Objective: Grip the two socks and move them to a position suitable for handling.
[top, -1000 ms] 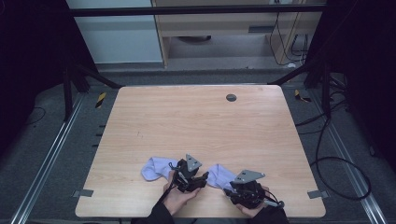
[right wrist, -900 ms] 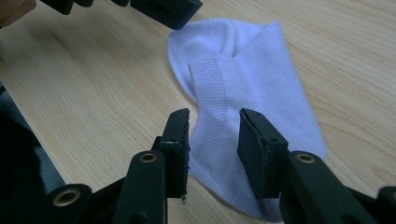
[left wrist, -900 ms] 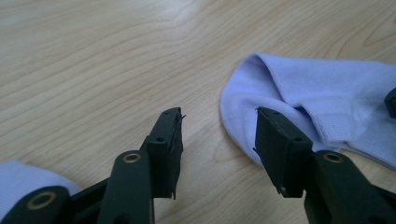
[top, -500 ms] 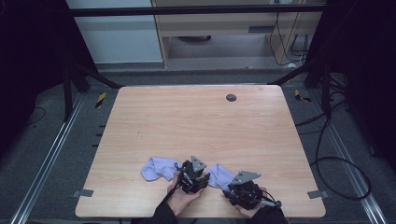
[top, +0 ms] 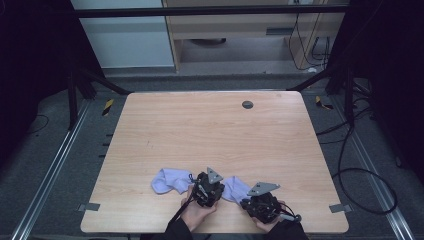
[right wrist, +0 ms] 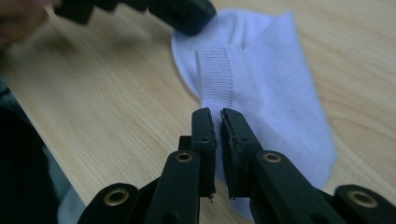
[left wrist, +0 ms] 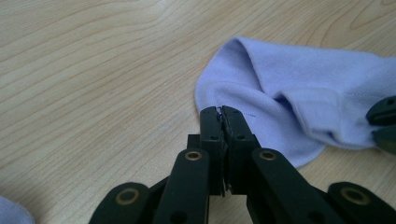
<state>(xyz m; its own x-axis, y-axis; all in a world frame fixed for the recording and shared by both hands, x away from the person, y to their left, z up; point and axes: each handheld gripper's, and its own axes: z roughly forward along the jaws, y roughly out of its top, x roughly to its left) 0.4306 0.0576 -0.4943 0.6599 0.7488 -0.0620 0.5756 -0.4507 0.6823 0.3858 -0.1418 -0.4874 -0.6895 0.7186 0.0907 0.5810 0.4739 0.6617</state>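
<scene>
Two lavender socks lie near the table's front edge: one at the left, the other between my two grippers. My left gripper is shut on a fold at the edge of that middle sock, its jaws together on the fabric. My right gripper has just been closing on the same sock. Its jaws pinch the ribbed cuff, with fabric showing in the thin gap. The left gripper shows at the top of the right gripper view.
The wooden table has a small dark round plug at the far right. A corner of the other sock shows beside the left gripper. Tape tabs mark the front corners, and cables lie on the floor at the right.
The left gripper has shifted a little to the right, onto the middle sock. The right gripper has stayed where it was.
</scene>
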